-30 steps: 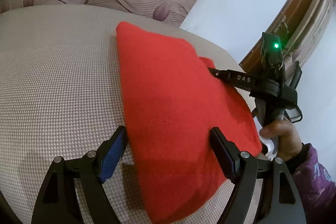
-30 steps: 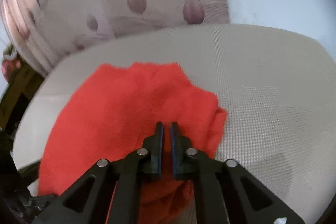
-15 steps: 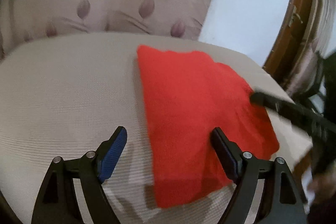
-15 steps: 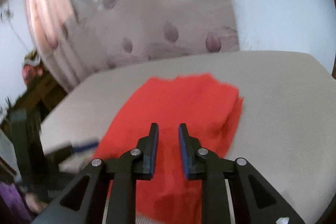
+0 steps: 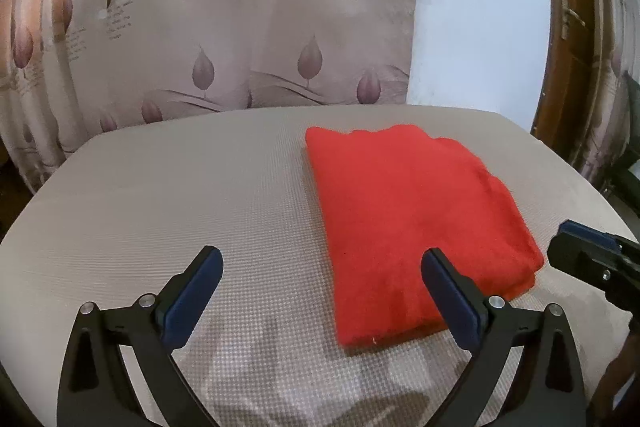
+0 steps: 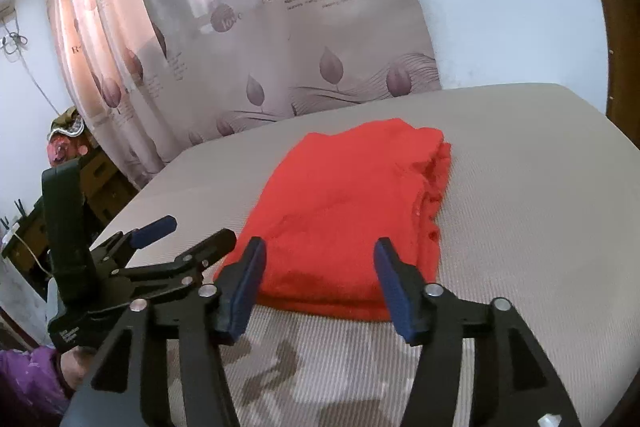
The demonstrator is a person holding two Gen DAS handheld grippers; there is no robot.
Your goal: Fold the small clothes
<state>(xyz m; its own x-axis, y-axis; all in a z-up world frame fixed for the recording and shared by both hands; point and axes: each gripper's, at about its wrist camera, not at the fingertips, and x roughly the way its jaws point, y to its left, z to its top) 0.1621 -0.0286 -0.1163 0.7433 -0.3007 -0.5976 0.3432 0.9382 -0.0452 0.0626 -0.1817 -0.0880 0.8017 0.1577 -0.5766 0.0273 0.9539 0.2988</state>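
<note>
A red garment (image 5: pixel 416 219) lies folded into a thick rectangle on the beige cushion (image 5: pixel 180 195); it also shows in the right wrist view (image 6: pixel 352 215). My left gripper (image 5: pixel 320 291) is open and empty, held back above the cushion's near edge, its right finger over the garment's near corner. My right gripper (image 6: pixel 318 283) is open and empty, just short of the garment's near edge. The left gripper shows at the left of the right wrist view (image 6: pixel 188 233), the right gripper at the right edge of the left wrist view (image 5: pixel 592 259).
A leaf-print curtain (image 5: pixel 240 27) hangs behind the cushion, beside a white wall (image 5: pixel 480 27). A brown wooden door frame (image 5: pixel 568 27) stands at the right. Furniture with clutter (image 6: pixel 68 147) sits at the left.
The right gripper opened, let go of the garment and drew back. The left gripper also pulled back and rose. The garment now lies flat and folded on the cushion.
</note>
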